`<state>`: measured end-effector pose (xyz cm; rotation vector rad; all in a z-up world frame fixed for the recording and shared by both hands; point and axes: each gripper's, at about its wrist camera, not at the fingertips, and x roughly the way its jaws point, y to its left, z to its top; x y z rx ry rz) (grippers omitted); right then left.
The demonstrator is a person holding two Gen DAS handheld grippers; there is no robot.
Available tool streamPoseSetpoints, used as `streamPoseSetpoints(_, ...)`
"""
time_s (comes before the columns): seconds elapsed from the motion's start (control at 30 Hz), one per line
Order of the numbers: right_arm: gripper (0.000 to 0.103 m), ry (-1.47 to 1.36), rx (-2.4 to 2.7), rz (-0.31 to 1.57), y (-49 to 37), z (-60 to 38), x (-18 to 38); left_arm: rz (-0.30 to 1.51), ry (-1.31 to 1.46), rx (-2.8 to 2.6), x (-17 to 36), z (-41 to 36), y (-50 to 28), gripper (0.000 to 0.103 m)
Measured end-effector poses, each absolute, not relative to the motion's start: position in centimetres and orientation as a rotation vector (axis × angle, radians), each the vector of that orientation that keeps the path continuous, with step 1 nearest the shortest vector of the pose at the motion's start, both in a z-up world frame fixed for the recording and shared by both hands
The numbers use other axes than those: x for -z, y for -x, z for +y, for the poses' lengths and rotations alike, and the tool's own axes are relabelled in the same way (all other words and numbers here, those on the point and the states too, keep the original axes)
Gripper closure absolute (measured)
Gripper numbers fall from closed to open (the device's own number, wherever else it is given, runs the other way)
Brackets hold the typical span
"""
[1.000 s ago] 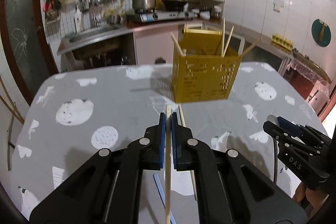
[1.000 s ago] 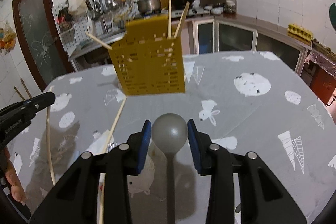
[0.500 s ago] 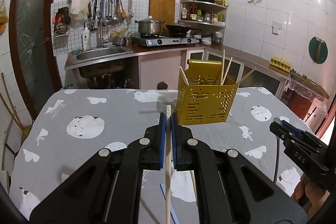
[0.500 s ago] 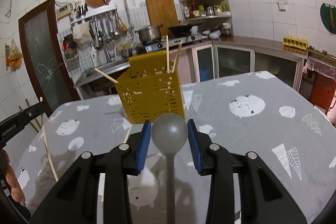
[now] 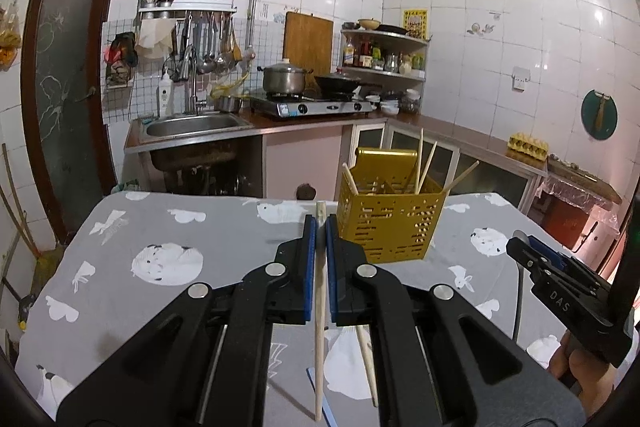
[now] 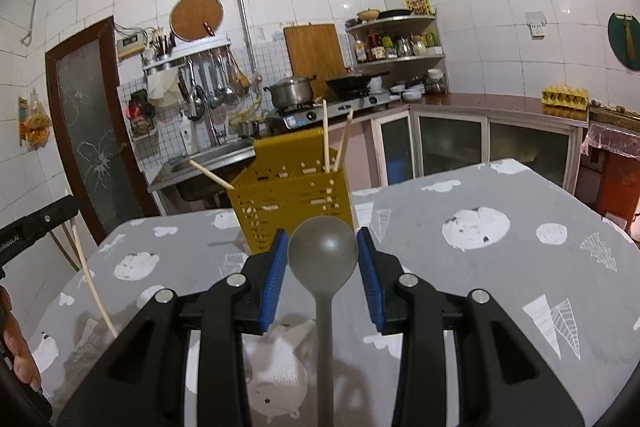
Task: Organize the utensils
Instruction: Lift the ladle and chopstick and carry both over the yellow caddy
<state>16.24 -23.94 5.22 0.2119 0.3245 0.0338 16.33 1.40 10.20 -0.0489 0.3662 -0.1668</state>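
Left gripper (image 5: 320,227) fingers pinched tight on chopstick (image 5: 319,327), lifted for drop into yellow holder (image 5: 390,223) at frame centre on desk (image 5: 180,227). Right gripper (image 6: 322,251) fingers clamp grey spoon (image 6: 323,247) bowl, handle hanging below. Holder compartments unclear; spoon handle end cut off.

I see the tabletop (image 5: 224,227) under a grey cloth with white prints; a yellow perforated utensil holder (image 5: 390,225) stands on it, and one loose chopstick (image 5: 366,355) lies on the cloth nearer me
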Motion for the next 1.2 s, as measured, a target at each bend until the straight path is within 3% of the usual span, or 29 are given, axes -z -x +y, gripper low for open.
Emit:
streamPoseSetpoints(0.73,0.067,-0.203,-0.067,0.233,-20.6,-23.7,-9.1,0.289,0.086,0.228,-14.3,0.6,-19.1,0.099)
streamPoseSetpoints(1.2,0.067,-0.253,-0.074,0.089,-27.9,-24.3,-14.9,0.131,0.067,0.267,-20.9,-3.8,-24.1,0.099)
